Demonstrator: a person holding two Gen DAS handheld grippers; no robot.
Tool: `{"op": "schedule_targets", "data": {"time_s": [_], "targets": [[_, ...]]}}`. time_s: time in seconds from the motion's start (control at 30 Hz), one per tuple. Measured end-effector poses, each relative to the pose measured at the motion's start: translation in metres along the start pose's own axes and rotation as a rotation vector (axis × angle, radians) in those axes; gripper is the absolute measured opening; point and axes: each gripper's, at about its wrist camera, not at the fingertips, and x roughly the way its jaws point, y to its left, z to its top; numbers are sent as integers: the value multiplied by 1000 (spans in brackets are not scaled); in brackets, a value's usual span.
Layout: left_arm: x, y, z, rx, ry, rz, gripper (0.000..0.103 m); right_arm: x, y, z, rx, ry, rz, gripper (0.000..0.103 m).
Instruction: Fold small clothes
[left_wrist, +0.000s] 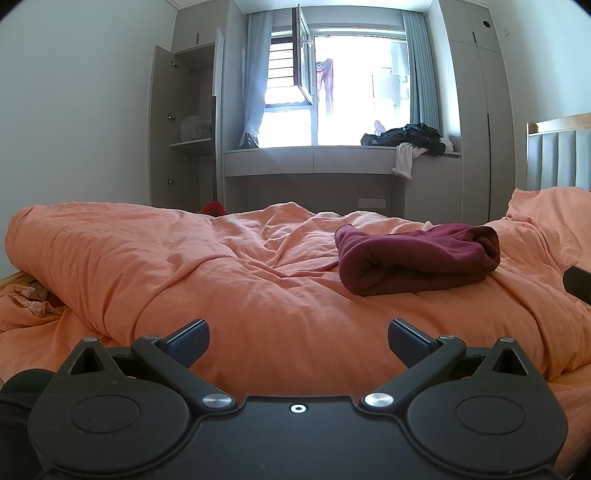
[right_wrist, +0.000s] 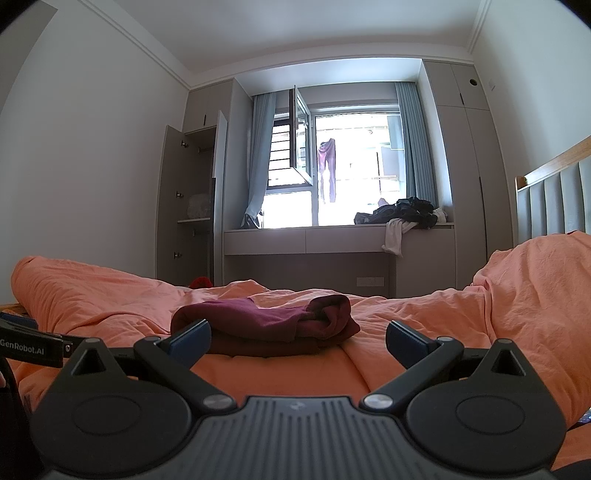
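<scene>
Your work surface is the bed, covered by a rumpled orange duvet (left_wrist: 229, 273) that bunches into a thick roll along its left side. Behind the bed stands a grey wardrobe (left_wrist: 184, 125) with one door open, and beside it a window bench (right_wrist: 314, 240) carrying a heap of dark clothes (left_wrist: 410, 138), with a pale piece hanging over the bench edge.

The task item, a maroon garment (left_wrist: 413, 258), lies folded into a compact bundle on the duvet. In your left wrist view it sits ahead and to the right; in your right wrist view it sits just ahead, slightly left of centre.

Your left gripper (left_wrist: 298, 343) hovers low over bare duvet, fingers spread wide, holding nothing. Your right gripper (right_wrist: 298, 341) is likewise spread wide and empty; its left pad (right_wrist: 192, 341) overlaps the near edge of the garment in view, but contact cannot be confirmed.
</scene>
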Motion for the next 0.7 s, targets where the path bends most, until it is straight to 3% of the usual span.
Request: {"op": "schedule_targets", "data": {"time_s": [0.7], "targets": [[-1,0,0,3,2,-2,103,3,0,-2,3,-3,-1,103]]}}
